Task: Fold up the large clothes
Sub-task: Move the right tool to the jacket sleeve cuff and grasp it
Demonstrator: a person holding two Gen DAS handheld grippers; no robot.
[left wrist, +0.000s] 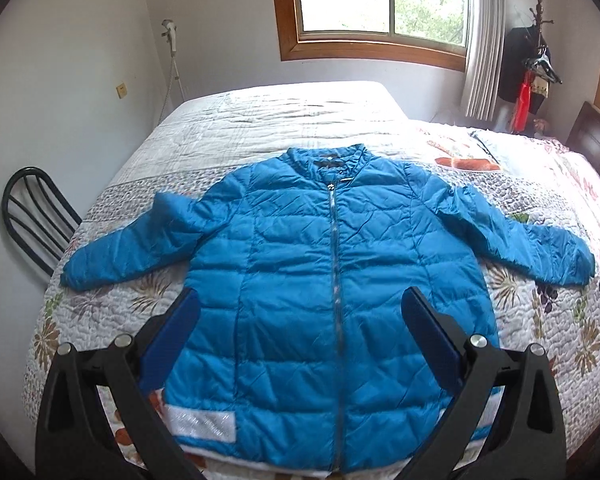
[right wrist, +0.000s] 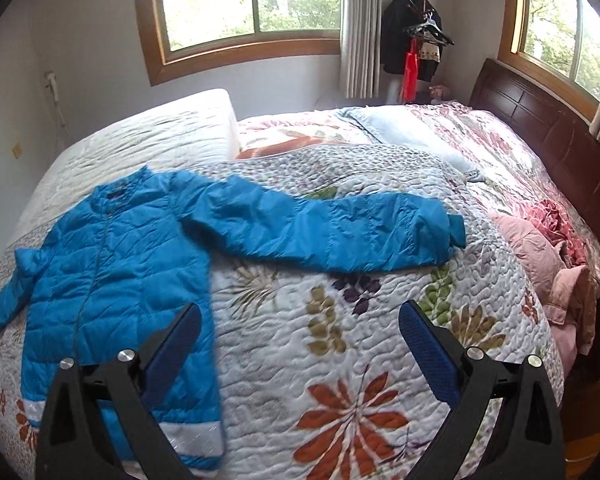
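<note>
While both hand-held grippers [left wrist: 300, 312] [right wrist: 300, 328] gape wide, the blue jacket [left wrist: 332, 280] lies flat on the floral quilt [right wrist: 340, 320].

left tongs [left wrist: 300, 312] – jaws wide apart | right tongs [right wrist: 300, 324] – jaws wide apart

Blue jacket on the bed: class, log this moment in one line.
blue jacket: flat, zipped, sleeves spread | bed | left hand-held gripper: open | right hand-held gripper: open | folds: none
</note>
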